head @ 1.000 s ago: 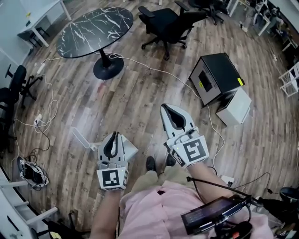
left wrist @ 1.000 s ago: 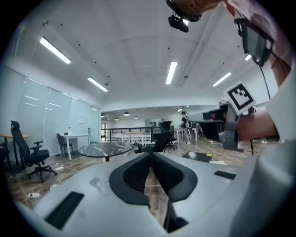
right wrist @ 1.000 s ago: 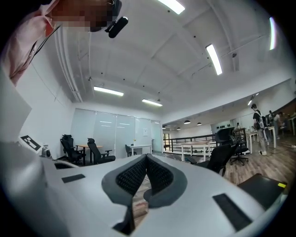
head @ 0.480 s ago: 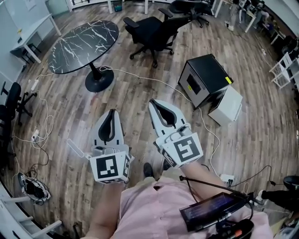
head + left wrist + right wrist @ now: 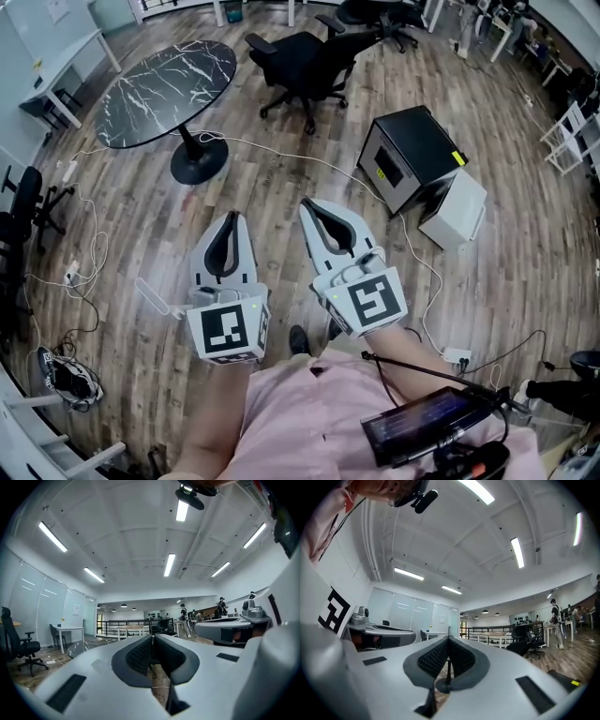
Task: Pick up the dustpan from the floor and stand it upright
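Note:
The dustpan lies on the wooden floor under my left gripper in the head view. Only its pale handle sticks out to the left; the pan itself is hidden behind the gripper. My left gripper is held above it, pointing forward, shut with nothing between its jaws. My right gripper hangs beside it on the right, also shut and empty. In the left gripper view the left gripper looks level across the room, and so does the right gripper in its own view; neither shows the dustpan.
A black marble table stands at the far left and a black office chair beyond it. A black box and a white box sit to the right. White cables run over the floor. My shoe is below the grippers.
The left gripper has come up and forward over the dustpan, covering the pan's body that showed a second ago. The right gripper has held its pose.

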A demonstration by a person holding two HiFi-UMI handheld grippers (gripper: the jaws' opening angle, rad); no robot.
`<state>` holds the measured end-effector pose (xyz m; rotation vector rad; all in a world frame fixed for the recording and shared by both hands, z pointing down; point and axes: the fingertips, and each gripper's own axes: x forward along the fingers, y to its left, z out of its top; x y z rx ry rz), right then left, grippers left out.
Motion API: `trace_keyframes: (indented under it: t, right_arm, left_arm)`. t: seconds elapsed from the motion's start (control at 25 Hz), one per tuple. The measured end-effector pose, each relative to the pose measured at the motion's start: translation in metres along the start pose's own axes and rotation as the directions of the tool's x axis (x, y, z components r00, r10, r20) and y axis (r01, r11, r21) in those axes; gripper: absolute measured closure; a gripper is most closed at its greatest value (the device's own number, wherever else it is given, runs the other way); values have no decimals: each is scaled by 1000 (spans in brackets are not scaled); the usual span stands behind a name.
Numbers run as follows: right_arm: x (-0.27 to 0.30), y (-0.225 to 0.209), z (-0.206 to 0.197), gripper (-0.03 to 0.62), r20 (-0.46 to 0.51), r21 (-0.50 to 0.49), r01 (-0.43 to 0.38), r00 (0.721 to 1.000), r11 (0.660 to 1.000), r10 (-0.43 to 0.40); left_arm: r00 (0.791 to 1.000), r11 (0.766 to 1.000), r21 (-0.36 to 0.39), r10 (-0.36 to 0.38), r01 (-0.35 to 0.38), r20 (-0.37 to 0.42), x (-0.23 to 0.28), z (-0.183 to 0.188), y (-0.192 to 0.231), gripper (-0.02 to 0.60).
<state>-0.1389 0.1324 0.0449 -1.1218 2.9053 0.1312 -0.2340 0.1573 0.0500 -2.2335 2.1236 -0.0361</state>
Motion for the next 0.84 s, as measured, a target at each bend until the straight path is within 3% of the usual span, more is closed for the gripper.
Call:
trace_keyframes:
  t: [0.84]
  right_arm:
    - [4, 2, 4, 592, 24, 6, -1, 1000, 1000, 1]
  left_arm:
    - [1000, 1000, 17, -6, 6, -1, 4, -2, -2, 558]
